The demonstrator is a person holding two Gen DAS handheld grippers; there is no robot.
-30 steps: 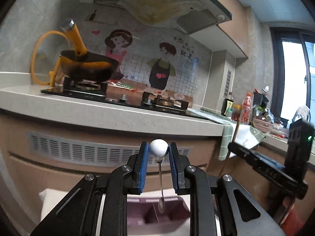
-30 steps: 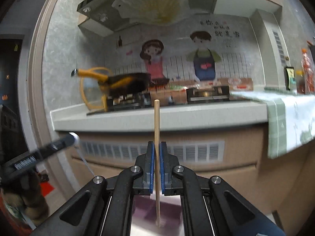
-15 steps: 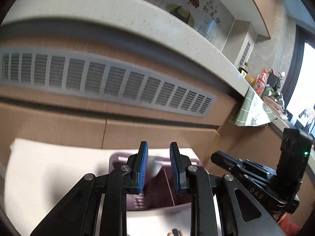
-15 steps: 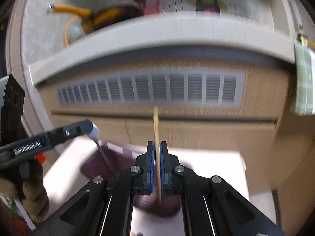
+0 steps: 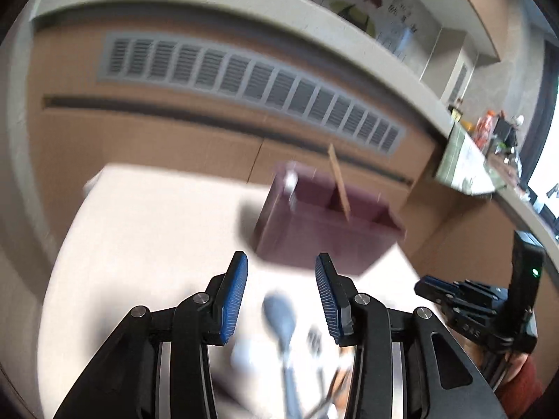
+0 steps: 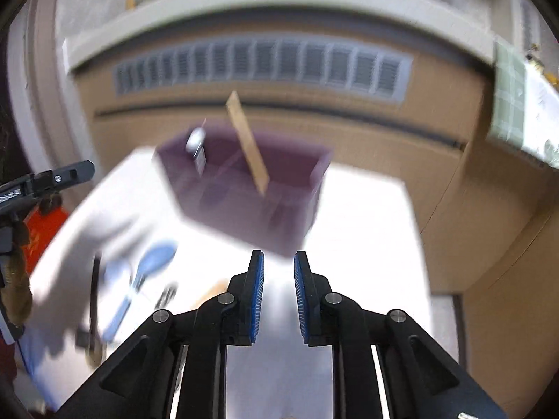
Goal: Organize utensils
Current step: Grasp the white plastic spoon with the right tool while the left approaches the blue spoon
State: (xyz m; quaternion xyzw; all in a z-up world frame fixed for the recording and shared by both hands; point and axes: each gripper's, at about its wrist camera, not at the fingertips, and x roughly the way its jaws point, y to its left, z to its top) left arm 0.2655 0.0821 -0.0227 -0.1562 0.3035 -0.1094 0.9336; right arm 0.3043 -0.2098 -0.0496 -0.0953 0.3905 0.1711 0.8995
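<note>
purple plastic, that's the utensil caddy (image 5: 325, 234) sitting toward the far edge of the white table (image 5: 146, 230), with a wooden stick (image 5: 339, 183) leaning up out of a middle compartment and a white-knobbed spoon (image 5: 290, 185) standing at its left end. both tools have just let go: the left gripper (image 5: 281, 296) has its jaws spreading wide with nothing between the blue pads, and the right gripper (image 6: 278, 296) has been opening too, its jaws parted and empty, hanging over the bare table just in front of the caddy.

next up looks like the loose pile near the table's front edge, where a blue spoon (image 5: 281, 321) lies right below the left gripper, bowl pointing at the caddy, with a small fork (image 5: 314, 338) just beside it; everything's smeared by motion, so the rest of that pile is hard to read.

the risk? i'd say a rushed dive. those pieces lie close together, so wide jaws could clip the fork and scatter it, or pinch two at once. and that stick leans steeply; a bump on the caddy might tip it out.
</note>
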